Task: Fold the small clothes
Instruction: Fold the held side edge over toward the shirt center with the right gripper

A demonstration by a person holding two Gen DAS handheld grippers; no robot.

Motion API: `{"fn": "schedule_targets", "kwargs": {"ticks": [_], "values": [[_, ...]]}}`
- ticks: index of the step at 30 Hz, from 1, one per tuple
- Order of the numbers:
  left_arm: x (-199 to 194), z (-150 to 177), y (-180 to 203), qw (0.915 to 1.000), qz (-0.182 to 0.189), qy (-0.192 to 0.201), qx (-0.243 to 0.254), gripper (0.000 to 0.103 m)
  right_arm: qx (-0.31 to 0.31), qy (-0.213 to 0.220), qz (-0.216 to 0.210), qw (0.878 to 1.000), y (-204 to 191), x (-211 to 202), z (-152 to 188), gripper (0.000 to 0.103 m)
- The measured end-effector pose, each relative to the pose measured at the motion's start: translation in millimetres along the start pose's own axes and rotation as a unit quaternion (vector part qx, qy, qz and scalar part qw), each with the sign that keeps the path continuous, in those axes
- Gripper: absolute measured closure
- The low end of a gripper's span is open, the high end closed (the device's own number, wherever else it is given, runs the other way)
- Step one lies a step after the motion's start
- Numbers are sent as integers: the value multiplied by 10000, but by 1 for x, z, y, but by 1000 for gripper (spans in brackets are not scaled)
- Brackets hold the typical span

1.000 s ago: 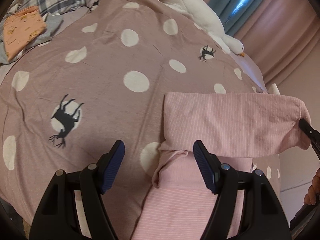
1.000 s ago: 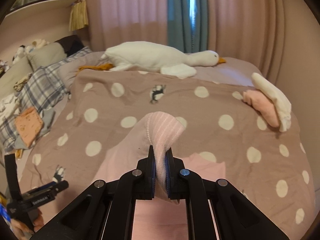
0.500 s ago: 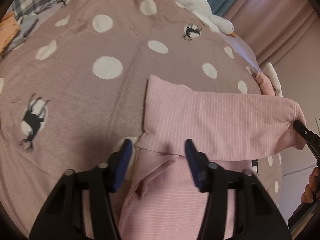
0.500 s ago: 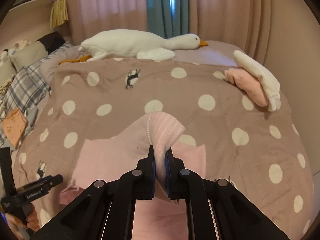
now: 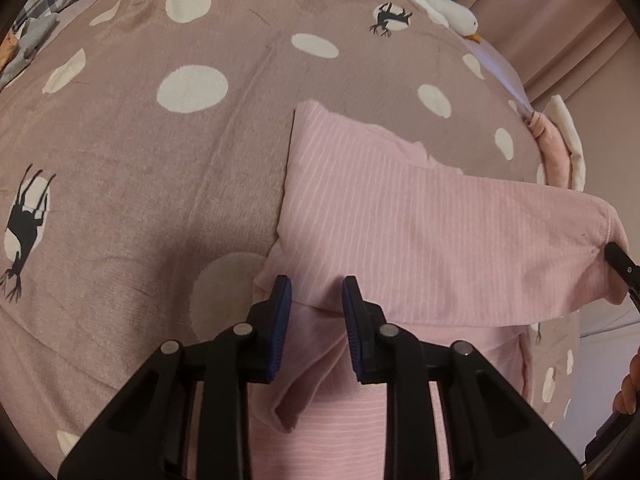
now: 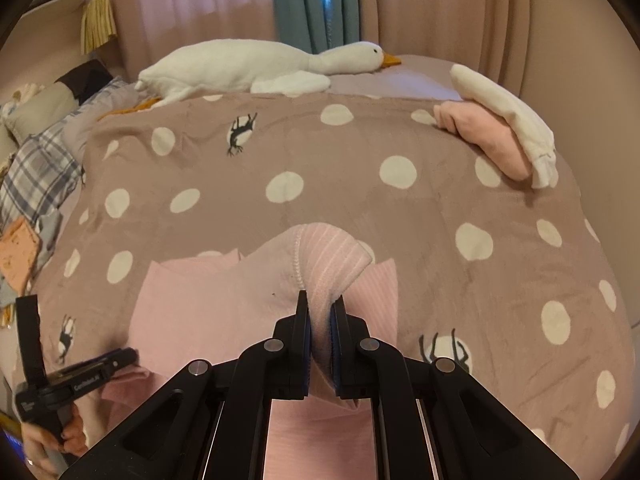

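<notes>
While the pink striped garment (image 5: 420, 216) lies on the bed's dotted blanket (image 5: 160, 152), its top layer is lifted into a fold: fine white pinstripes on pale pink ribbed knit, a stitched hem at the right-hand corner, a loose sleeve-like flap bunched near the bottom. Left claw (image 5: 314, 316): jaws closing, blue pads either side of the folded edge and the flap beneath, fabric between them, pads not yet pressing on it. Right claw (image 6: 320, 320): clamped on the garment's corner, cloth pinched tight between the pads and bulging up over the tips, hem stitching visible on the raised hump. In the left wrist view the right claw's tip shows at the far right edge holding that corner taut, so the upper layer spans across above the lower one. Garment sits near the bed's front edge. Blanket is mauve with white dots and black deer prints. A white plush goose (image 6: 256, 64) lies along the far side; a folded pink and white clothes pile (image 6: 500, 128) sits at the right edge.
</notes>
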State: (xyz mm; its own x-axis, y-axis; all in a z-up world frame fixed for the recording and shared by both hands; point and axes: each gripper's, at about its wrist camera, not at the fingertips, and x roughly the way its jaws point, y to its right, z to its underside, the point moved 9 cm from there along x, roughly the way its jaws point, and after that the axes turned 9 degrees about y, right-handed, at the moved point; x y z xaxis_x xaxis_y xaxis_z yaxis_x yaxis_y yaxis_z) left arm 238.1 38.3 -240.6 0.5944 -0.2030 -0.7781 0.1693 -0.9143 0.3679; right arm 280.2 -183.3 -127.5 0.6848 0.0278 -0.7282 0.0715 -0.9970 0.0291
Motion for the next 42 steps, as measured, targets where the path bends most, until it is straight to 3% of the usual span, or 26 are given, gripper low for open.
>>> {"fn": "schedule_targets", "kwargs": {"ticks": [6,42], "values": [[6,2,-3,9999,-134,10,40,78,72,-159,74,9998,11,9,12,94],[12,5,-8,9998,-135,22,-121,78,528,-1148,433,9910,60,68,99,94]]}}
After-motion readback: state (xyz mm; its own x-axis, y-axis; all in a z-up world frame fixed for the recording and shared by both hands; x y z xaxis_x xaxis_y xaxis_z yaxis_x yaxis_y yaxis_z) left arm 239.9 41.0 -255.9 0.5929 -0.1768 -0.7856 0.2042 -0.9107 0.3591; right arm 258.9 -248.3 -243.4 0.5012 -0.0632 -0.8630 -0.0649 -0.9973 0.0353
